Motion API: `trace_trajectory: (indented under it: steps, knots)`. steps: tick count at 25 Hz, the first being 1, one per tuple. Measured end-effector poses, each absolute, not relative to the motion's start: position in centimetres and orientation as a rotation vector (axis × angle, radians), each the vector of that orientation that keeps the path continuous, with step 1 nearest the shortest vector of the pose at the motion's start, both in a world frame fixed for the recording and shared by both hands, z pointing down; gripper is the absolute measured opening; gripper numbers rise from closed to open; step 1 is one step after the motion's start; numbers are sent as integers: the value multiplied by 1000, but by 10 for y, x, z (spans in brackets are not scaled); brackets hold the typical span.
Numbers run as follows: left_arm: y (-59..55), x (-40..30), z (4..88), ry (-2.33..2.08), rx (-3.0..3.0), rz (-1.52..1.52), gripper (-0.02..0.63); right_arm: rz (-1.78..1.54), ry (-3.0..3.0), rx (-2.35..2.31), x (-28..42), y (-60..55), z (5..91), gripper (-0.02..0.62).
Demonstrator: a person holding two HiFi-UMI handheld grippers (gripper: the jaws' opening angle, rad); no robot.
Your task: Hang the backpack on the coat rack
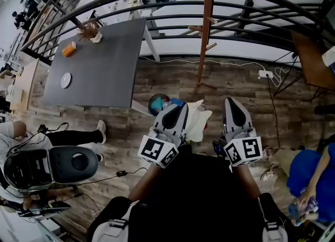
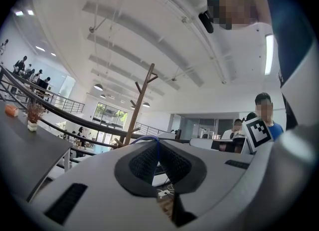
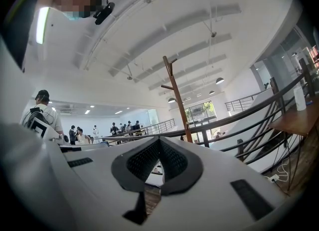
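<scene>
Both the left gripper and the right gripper pointed toward the coat rack, which stood well apart across the wooden floor. My left jaws were pressed together on a thin blue loop, and the backpack, white with some blue, seemed to hang just below them. My right jaws were closed on nothing. I judged this the carry. Next I had to get close and lift the loop over a peg.
</scene>
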State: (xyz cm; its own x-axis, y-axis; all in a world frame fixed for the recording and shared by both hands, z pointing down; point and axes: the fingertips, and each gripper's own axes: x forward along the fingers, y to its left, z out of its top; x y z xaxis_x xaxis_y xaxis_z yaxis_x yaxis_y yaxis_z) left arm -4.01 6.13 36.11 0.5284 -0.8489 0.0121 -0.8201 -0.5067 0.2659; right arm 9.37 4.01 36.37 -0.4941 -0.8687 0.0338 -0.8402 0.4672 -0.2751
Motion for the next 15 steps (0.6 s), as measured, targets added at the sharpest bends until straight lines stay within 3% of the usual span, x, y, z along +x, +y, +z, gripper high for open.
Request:
trace_trajectory:
  steps: [15]
  knots:
    - [7,-82,369,-1333,2560,-206,14,-355,2572,-1611,50,2,370,12]
